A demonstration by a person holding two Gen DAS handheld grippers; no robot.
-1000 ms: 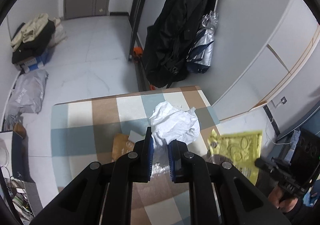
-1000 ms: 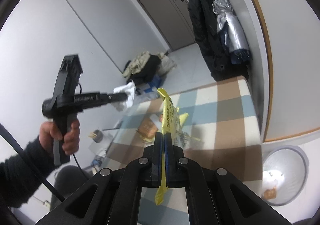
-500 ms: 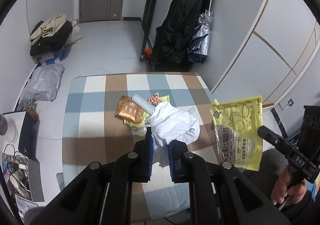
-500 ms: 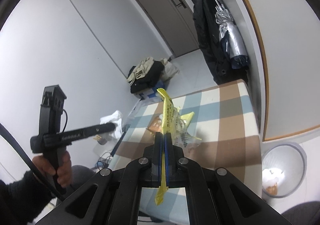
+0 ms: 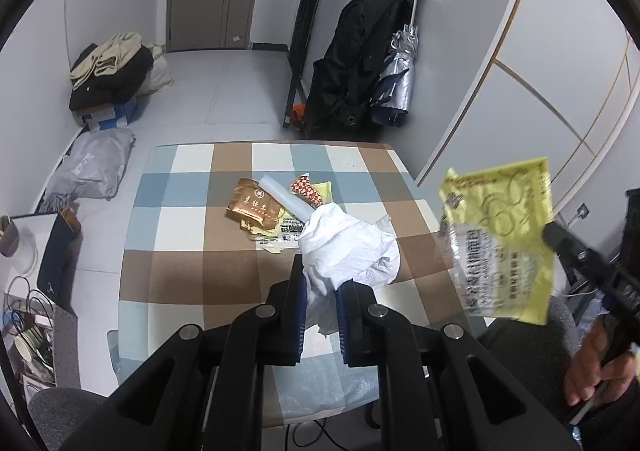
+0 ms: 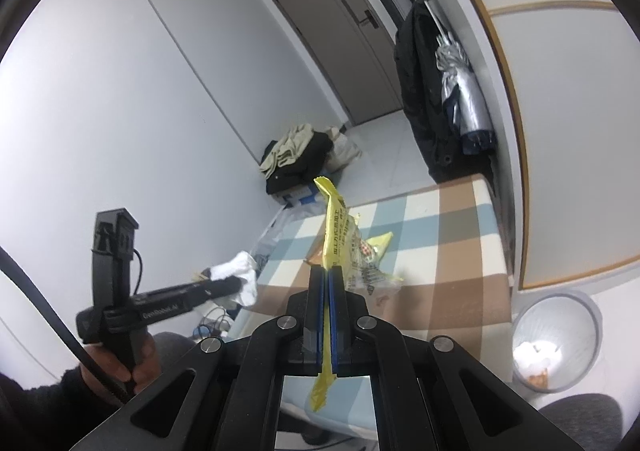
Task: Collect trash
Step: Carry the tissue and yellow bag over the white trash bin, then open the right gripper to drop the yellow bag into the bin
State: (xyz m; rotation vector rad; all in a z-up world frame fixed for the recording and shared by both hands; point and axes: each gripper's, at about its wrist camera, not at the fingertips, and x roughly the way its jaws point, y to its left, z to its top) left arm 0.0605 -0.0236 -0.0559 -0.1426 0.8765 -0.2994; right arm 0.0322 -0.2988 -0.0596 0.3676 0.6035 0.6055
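My left gripper [image 5: 321, 285] is shut on a crumpled white paper [image 5: 348, 247], held in the air over the near half of the checked table [image 5: 180, 235]. The right wrist view shows that gripper [image 6: 228, 285] low on the left, with the paper [image 6: 242, 271] at its tip. My right gripper [image 6: 326, 283] is shut on a flat yellow wrapper [image 6: 335, 227], which stands edge-on above the table. In the left wrist view the same wrapper [image 5: 500, 239] hangs off the table's right side. A brown packet [image 5: 254, 205], a white tube [image 5: 280, 193] and a red-checked wrapper [image 5: 306, 187] lie mid-table.
A round bin [image 6: 592, 315] with some scraps in it stands on the floor right of the table. A black coat [image 5: 352, 63] and a silver umbrella [image 5: 396, 79] hang on the wall behind. Piled clothes [image 5: 112, 71] and a grey bag [image 5: 92, 167] lie on the floor.
My left gripper has drawn back from the table with the white paper, so the whole tabletop now shows. The right gripper has lifted the yellow wrapper higher and away from the table.
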